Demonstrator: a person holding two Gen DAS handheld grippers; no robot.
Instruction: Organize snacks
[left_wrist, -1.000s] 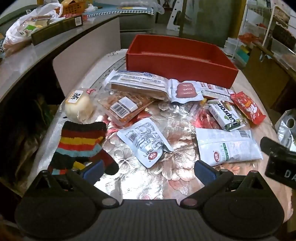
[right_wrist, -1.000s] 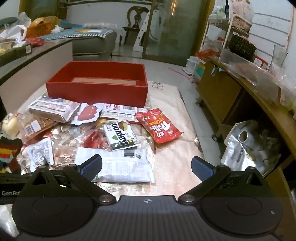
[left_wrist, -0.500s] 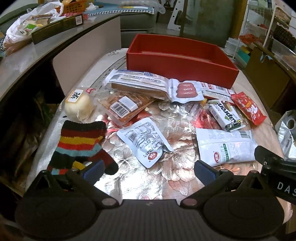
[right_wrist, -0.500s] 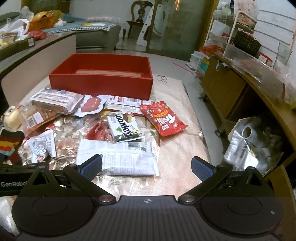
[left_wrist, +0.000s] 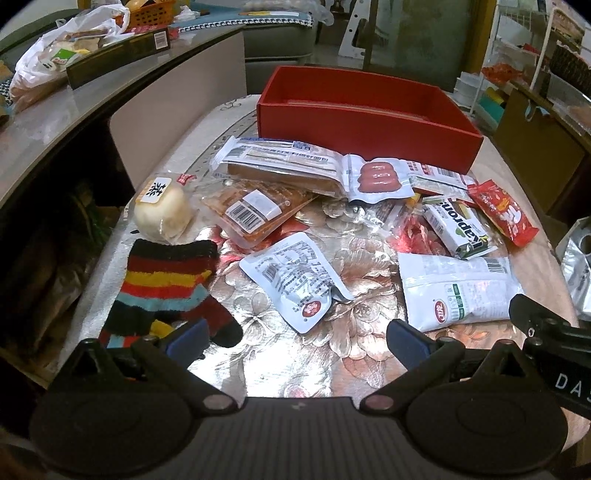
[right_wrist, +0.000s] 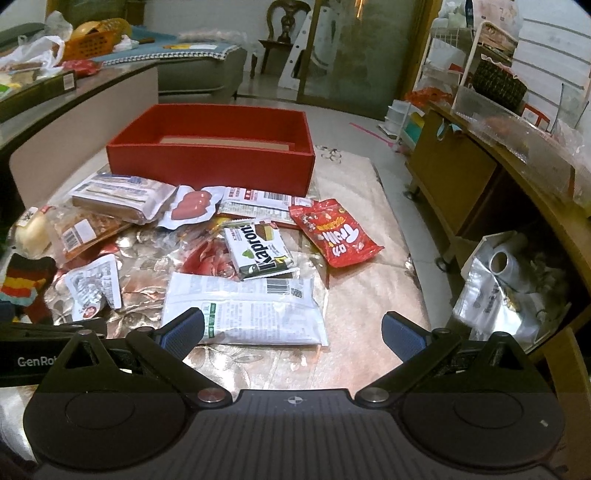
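Snacks scattered on a worktop (right_wrist: 354, 221) before sorting. The left hand-held gripper (left_wrist: 295, 338) and the right hand-held gripper (right_wrist: 291, 328) both hover low over the near edge, jaws spread wide and holding nothing, presumably poised to choose a first packet. The red box (right_wrist: 210, 166) stands at 12 o'clock, seemingly empty as far as its floor shows, and is the likely destination, which would explain why the packets lie loose in front of it. Nearest the right gripper, at its 11 o'clock, lies a flat white pouch (right_wrist: 251, 310); beyond it a Kapron bar (right_wrist: 258, 251) and a red Trolli bag (right_wrist: 332, 232). At 12 o'clock of the left gripper lies a small white sachet (left_wrist: 295, 280); farther off, a barcoded tray (left_wrist: 255, 210), a long wafer pack (left_wrist: 280, 166) and a sausage pack (left_wrist: 378, 177) overlap near the box wall. A round bun (left_wrist: 162, 210) and a striped glove (left_wrist: 166, 288) sit at 10 o'clock. The worktop is covered in glossy floral cloth that glares under the lamp. Around it: a cluttered counter (left_wrist: 55, 122) at 9 o'clock, a sofa behind, shelving and a cabinet at 3 o'clock
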